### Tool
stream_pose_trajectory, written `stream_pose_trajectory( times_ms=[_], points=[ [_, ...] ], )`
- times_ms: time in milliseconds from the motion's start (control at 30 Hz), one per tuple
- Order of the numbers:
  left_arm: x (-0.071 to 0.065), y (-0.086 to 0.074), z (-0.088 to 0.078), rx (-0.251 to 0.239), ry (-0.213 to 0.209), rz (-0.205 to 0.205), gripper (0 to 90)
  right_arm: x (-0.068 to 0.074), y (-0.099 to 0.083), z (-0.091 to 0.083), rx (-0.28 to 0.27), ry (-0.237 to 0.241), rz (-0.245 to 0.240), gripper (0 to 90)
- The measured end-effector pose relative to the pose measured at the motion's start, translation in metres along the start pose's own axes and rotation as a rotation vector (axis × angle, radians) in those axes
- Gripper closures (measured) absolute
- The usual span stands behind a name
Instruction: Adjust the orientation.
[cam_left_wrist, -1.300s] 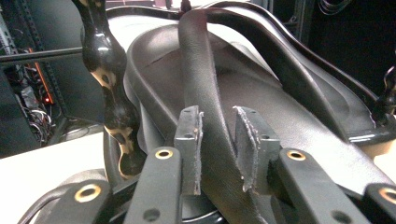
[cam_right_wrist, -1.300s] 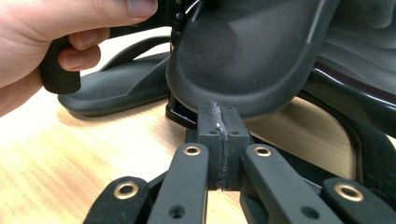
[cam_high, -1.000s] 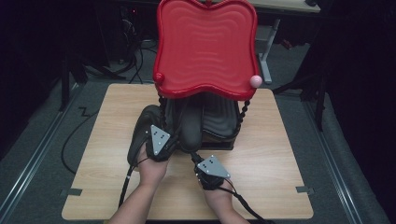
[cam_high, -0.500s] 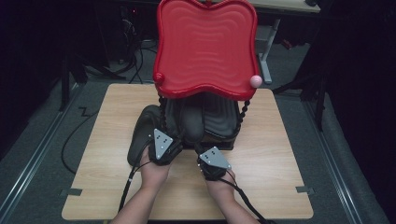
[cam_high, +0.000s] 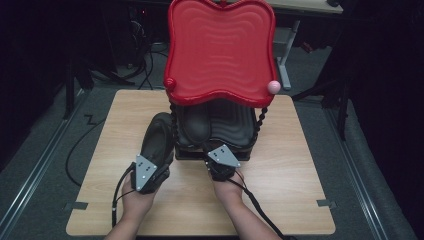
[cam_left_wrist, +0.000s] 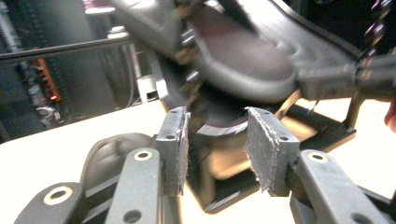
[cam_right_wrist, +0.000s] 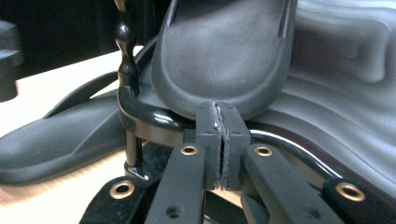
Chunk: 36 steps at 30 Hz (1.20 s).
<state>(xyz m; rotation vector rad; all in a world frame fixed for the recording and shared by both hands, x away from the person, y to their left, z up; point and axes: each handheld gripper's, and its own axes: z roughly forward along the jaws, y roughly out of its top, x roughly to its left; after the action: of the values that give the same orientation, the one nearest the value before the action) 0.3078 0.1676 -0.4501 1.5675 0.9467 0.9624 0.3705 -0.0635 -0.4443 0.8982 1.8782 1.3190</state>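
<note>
At centre frame my two-tier rack (cam_high: 218, 150) stands on the counter (cam_high: 290, 165): its red top tray (cam_high: 220, 50) is tipped up, and a dark shoe (cam_high: 196, 122) sits on the black lower tray (cam_right_wrist: 327, 93). A second shoe (cam_high: 159, 137) lies on the counter, touching the rack's left side. My left gripper (cam_left_wrist: 217, 144) is apart, nothing between; my right gripper (cam_right_wrist: 218, 140) is pressed together, empty, at the shoe's toe.

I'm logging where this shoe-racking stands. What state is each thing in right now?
Left gripper: open, nothing between its pads.
Right gripper: shut, empty, tips at the racked shoe's edge.
Shoe on the rack: lying on the lower black shelf.
Shoe on the table: lying flat beside the rack.
Red shelf: tilted, nothing on it.
</note>
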Motion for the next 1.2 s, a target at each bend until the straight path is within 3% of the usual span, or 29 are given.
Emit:
stream_pose_trajectory(
  times_ms=[167,433,567,667,867,1000,1200],
  points=[
    [0.019,-0.022,-0.01,0.027,0.033,-0.063,59.3,0.006,0.004,0.007,0.014,0.002,-0.011,87.9],
    [0.018,-0.022,-0.01,0.027,0.014,-0.061,59.2,0.008,0.007,0.017,0.027,0.0,-0.017,86.1],
    [0.016,-0.021,-0.009,0.025,0.01,-0.058,59.3,0.003,0.015,0.011,-0.027,-0.002,-0.008,78.9],
    [0.012,-0.022,-0.007,0.033,0.003,-0.059,59.2,-0.009,0.033,0.019,-0.062,-0.04,-0.001,75.1],
    [0.007,-0.023,-0.007,0.045,-0.013,-0.052,59.3,-0.026,0.064,0.057,-0.084,-0.101,0.02,71.7],
    [0.008,-0.026,-0.009,0.055,-0.017,-0.049,59.3,-0.03,0.067,0.077,-0.052,-0.149,0.042,83.0],
    [0.013,-0.029,-0.012,0.059,-0.016,-0.054,59.4,-0.031,0.067,0.077,-0.089,-0.264,0.063,85.6]
  ],
)
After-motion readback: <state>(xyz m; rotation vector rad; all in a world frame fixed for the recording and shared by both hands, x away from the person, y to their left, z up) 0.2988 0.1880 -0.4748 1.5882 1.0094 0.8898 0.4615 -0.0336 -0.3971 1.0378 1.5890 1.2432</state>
